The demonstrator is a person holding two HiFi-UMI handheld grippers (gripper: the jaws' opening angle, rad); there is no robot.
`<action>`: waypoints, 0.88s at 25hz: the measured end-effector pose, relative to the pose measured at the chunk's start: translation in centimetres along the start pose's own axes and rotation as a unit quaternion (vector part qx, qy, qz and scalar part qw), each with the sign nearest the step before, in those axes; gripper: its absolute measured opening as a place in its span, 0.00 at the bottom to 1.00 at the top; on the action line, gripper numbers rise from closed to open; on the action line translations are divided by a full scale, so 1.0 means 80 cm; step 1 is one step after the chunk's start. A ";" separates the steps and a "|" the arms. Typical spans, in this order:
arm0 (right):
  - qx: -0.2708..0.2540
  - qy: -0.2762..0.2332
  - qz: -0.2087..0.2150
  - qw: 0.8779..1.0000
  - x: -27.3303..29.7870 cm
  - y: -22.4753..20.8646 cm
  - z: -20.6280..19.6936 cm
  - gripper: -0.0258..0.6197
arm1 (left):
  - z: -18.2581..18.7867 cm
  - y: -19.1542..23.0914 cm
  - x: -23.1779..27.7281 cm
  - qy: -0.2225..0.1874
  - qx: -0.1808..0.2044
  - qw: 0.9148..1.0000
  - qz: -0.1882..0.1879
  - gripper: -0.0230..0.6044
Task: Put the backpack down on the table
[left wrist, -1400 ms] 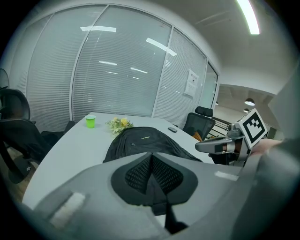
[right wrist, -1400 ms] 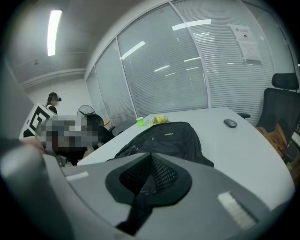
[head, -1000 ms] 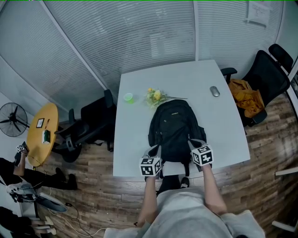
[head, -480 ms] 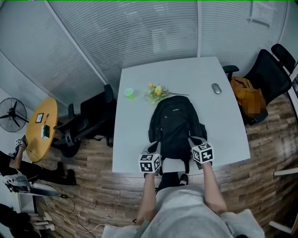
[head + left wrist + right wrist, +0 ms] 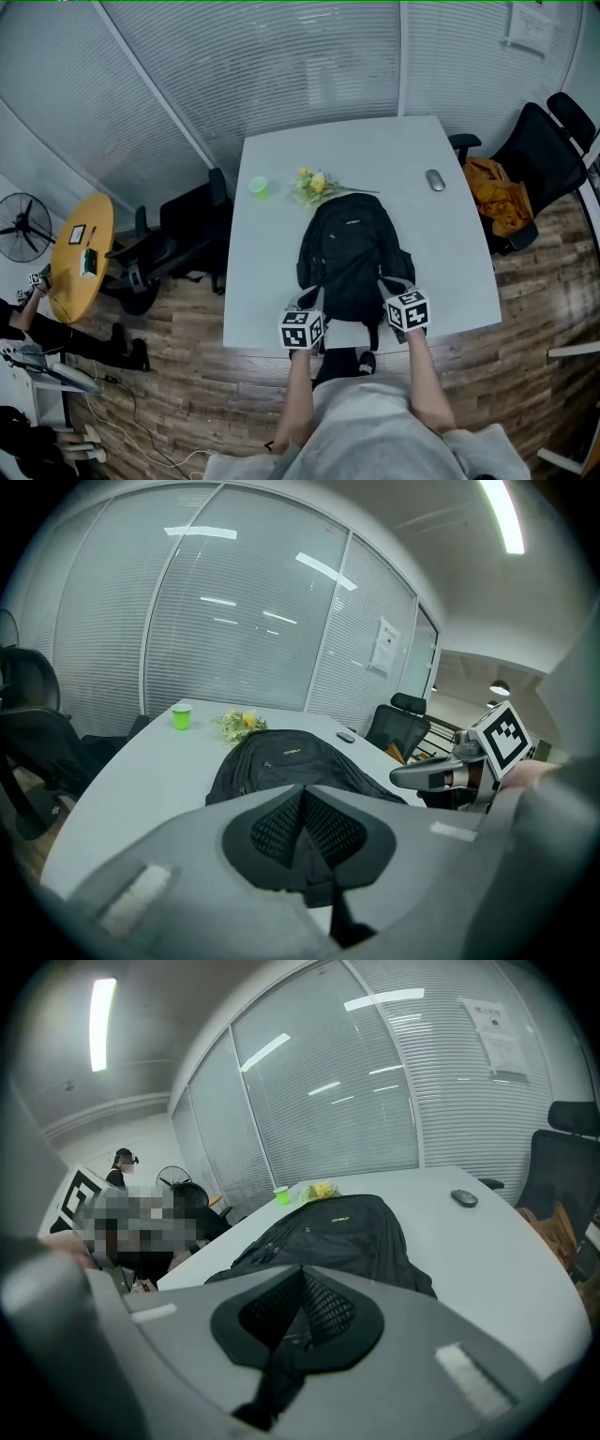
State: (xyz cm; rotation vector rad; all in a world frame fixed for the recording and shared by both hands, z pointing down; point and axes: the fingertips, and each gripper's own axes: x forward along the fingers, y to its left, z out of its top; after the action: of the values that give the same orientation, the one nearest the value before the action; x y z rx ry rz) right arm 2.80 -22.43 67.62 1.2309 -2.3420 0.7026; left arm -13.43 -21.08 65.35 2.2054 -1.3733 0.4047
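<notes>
A black backpack lies flat on the white table, its top towards the far side. It also fills the middle of the left gripper view and the right gripper view. At the table's near edge my left gripper is shut on a black mesh shoulder strap. My right gripper is shut on the other strap. Both strap ends hang below the jaws.
A green cup, a small bunch of flowers and a mouse sit beyond the backpack. A chair with orange cloth stands at the right, black chairs at the left. A yellow round table is farther left.
Both grippers and the backpack keep their places. Only the head view has shifted a little.
</notes>
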 end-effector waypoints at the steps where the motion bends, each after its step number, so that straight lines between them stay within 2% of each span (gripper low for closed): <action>1: -0.004 -0.001 0.000 1.000 0.000 0.000 0.000 0.04 | -0.001 0.000 0.000 0.000 0.000 1.000 -0.001 0.02; 17: -0.008 0.001 0.010 1.000 -0.008 -0.003 -0.005 0.04 | -0.004 -0.014 0.001 0.005 0.006 1.000 -0.001 0.02; 22: -0.016 0.008 0.025 1.000 -0.006 0.008 -0.010 0.04 | -0.003 -0.013 -0.004 0.001 0.001 1.000 0.003 0.02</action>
State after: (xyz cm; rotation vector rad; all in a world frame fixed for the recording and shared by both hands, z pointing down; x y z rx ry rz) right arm 2.58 -21.32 67.88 1.1536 -2.3688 0.6863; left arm -12.64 -20.38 65.11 2.2031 -1.3789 0.4104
